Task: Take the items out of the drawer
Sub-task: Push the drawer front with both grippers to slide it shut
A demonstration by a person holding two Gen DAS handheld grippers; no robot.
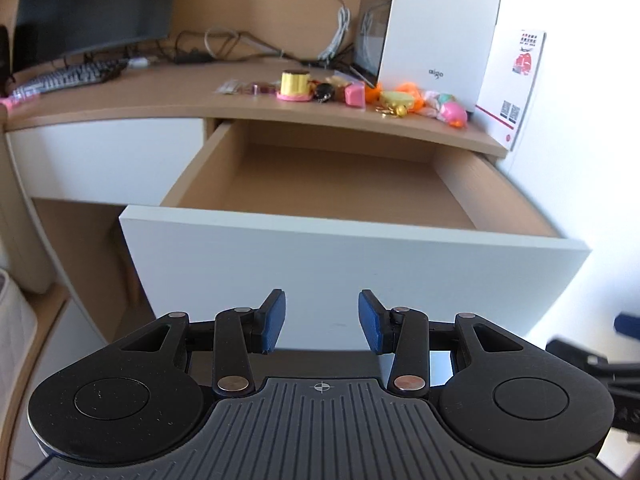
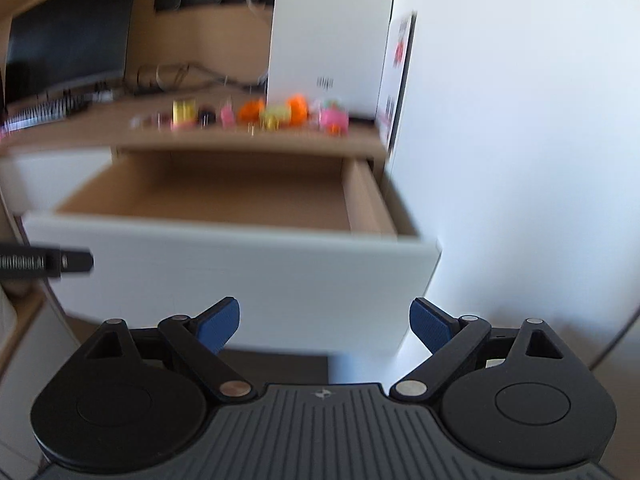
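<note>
Right view is blurred; drawer [image 1: 320, 184] front floor is hidden. Drawer and toys [image 1: 360, 96] are seen at 12 o'clock of left tongs [image 1: 322, 320] and right tongs [image 2: 324, 324], both spread, nothing pinched.

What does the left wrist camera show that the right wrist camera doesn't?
Only the left wrist view shows the left tongs, jaws apart and empty, a sharp keyboard, and the drawer floor, bare where visible.

Only the right wrist view shows the right tongs, spread wider, also empty, plus a broad white wall. It is blurred.

Both show the open drawer, the colourful small items on the desk, the monitor and the white box.
</note>
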